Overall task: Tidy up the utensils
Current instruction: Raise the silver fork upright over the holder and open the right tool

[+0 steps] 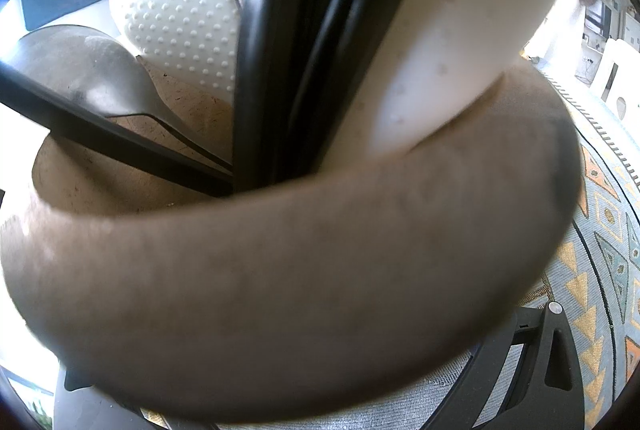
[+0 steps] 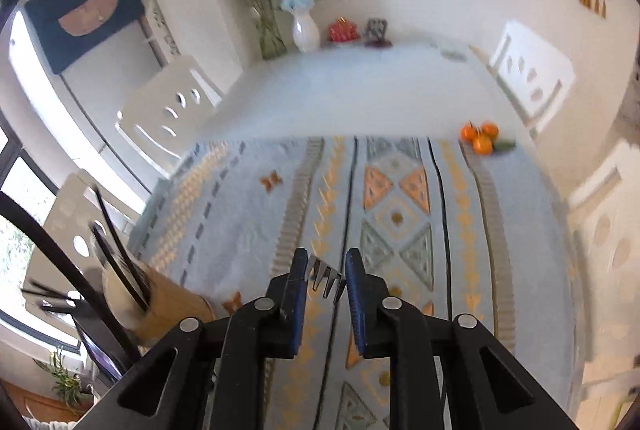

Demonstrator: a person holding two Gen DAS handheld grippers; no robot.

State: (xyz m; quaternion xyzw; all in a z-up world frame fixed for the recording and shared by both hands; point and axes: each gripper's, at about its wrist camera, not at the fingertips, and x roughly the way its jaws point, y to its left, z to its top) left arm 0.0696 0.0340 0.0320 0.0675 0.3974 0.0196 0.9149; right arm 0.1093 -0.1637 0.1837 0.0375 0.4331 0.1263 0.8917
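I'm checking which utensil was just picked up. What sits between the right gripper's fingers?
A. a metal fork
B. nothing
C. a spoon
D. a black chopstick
A: the tines of a metal fork show between the blue pads of the right gripper.

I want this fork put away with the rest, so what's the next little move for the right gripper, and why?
Probably carry the right gripper over to the left, above the brown holder, before lowering. It is shut on the fork, tines forward, over the patterned cloth, while the holder with its black utensils stands off to its lower left.
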